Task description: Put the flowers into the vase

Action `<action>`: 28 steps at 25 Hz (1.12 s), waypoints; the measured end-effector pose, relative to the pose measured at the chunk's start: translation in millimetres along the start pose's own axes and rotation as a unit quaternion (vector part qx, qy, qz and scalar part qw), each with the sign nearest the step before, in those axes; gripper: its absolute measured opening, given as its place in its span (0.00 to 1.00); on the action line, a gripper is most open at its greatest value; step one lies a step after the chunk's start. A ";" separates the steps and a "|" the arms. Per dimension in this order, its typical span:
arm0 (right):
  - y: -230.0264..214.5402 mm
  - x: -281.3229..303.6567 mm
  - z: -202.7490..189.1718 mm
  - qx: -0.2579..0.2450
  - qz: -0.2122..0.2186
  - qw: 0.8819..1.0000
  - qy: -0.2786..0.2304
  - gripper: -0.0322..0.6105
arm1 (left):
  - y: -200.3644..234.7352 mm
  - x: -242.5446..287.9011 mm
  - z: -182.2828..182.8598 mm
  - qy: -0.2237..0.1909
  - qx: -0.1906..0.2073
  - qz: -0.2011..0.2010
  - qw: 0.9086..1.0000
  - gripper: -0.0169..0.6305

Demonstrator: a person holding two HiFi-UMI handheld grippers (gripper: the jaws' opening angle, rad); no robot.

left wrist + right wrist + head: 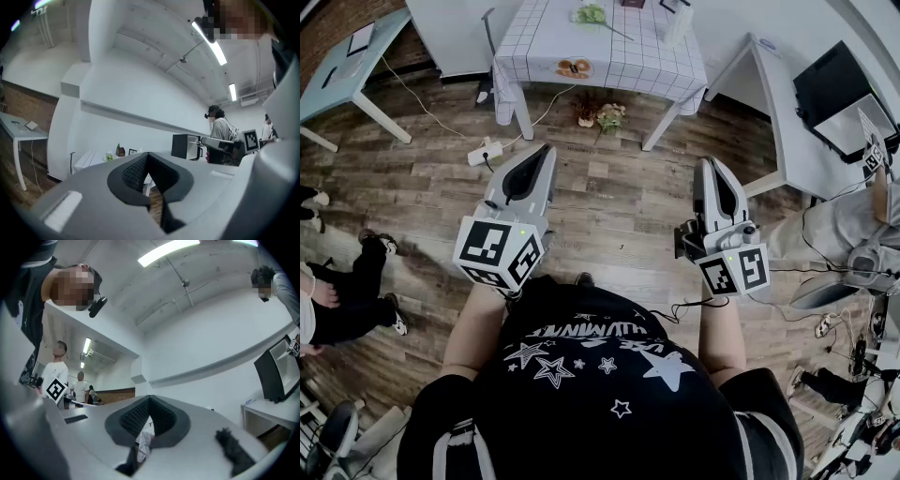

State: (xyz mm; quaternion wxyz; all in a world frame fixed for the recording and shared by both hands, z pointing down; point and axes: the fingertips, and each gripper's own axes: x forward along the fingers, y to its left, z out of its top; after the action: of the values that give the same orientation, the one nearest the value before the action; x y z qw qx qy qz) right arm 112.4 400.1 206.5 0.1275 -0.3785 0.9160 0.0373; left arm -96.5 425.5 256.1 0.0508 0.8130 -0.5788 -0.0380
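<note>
Found both claws shut and empty: left claw (548, 148) and right claw (707, 161) closed tip to tip, with nothing between, confirmed in both gripper views. Held side by side over the wood floor (609, 216), aimed toward the surface (619, 52) but well apart from it.

Spotted flowers (592, 14) lying on the checked cloth near the far edge of the surface, untouched. Noted a second bunch (610, 115) down on the floor under the surface, between its legs. Saw an orange item (574, 67) flat on the cloth near the front edge. Also saw a white upright item (679, 21) toward the far right corner, too small to call it the vase.

Found only bare floorboards between claws and surface. Clocked a power strip (486, 150) with cable on the floor, just left of the surface's front-left leg and off the direct line. Flanked on the right by a white desk (787, 141) carrying a black box (836, 84), and at far left by a pale blue table (342, 56). Picked out a bystander's legs (352, 281) at the left edge and another person in grey (853, 234) at the right, beside the desk.

Caught the surface again in the left gripper view, far off past the shut tips, with a standing person (218, 124) off to its right.
</note>
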 end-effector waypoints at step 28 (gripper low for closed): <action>-36.3 -20.8 -32.0 0.066 0.002 0.997 0.029 0.07 | -38.3 21.7 -32.6 0.032 -0.044 0.011 0.998 0.04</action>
State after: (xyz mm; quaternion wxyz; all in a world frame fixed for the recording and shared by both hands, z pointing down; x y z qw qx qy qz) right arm 145.5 383.2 243.8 0.1251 -0.3680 0.9207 -0.0335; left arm -49.6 418.7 283.6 0.1054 0.8045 -0.5834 -0.0364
